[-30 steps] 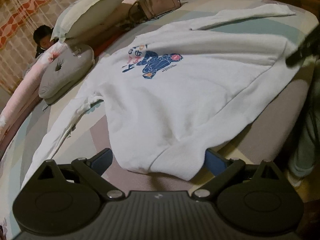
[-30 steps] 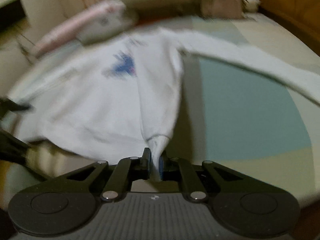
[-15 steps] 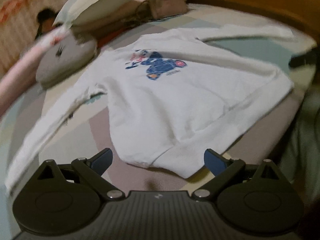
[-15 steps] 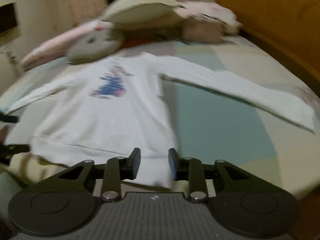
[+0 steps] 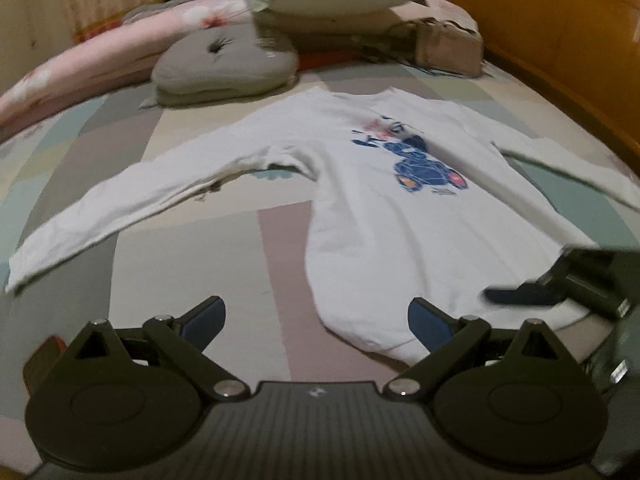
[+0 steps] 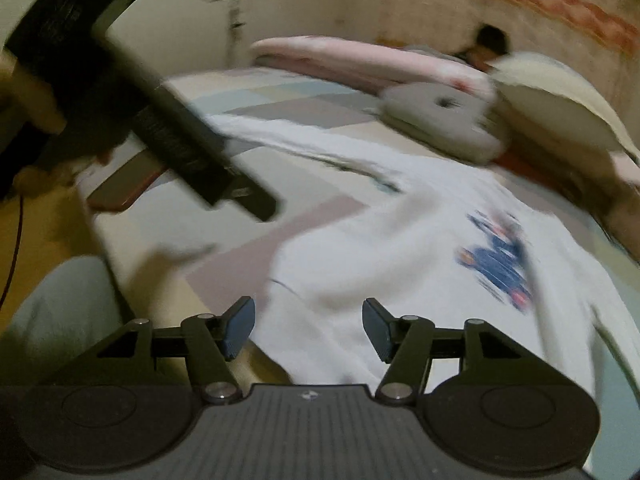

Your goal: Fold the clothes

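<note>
1. The white long-sleeved sweatshirt with a blue printed figure [image 5: 384, 216] is seen spread face-up on the pastel patchwork bed sheet [image 5: 224, 240], both sleeves stretched out sideways and the hem nearest the cameras.
2. The outstretched left sleeve [image 5: 120, 204] is judged the natural first fold; it should be gripped near the cuff and laid straight across the chest, so that no twist is carried in.
3. The left gripper [image 5: 316, 320] is held wide apart and empty, just short of the hem corner.
4. The right gripper [image 6: 308, 328] is opening over the hem, with fabric seen between the fingers but not pinched.
5. The grey round cushion [image 5: 224, 64] and the dark phone-like slab [image 6: 120, 188] at the bed edge should be kept clear of.
</note>
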Demonstrator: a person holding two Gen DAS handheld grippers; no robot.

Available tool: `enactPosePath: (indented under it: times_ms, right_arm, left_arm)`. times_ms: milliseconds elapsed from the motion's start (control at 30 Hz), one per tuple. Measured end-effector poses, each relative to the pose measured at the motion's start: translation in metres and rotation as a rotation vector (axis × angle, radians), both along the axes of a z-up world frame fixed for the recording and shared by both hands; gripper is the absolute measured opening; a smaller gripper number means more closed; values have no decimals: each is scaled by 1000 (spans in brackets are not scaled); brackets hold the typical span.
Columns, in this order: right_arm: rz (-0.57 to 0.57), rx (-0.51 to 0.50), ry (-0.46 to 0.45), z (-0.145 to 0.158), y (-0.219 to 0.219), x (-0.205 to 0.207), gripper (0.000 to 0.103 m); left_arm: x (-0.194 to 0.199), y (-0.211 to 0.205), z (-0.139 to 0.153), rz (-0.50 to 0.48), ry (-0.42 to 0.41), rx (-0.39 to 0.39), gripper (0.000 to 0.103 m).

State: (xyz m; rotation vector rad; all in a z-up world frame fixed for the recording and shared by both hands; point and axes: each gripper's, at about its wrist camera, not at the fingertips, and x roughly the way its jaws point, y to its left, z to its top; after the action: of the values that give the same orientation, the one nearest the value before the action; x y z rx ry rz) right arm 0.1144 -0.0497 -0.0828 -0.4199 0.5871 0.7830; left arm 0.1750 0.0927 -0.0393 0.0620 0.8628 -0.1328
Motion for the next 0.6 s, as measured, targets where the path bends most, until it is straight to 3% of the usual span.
enactPosePath:
  times_ms: [133, 233, 533, 600]
  right_arm:
    - [76, -122, -77, -23, 32, -2, 62]
    - [25, -206, -101, -35, 39, 7, 15]
    - [-262, 66, 28, -1, -51, 43, 13]
    - [-351, 114, 93, -5, -79, 57, 13]
  left_arm:
    - [0, 10, -10, 2, 23, -29, 98]
    - [0, 14, -14, 10, 35, -35, 98]
    - [3, -1, -19, -35, 50, -50, 98]
    - [4, -9, -21, -56, 55, -48, 98]
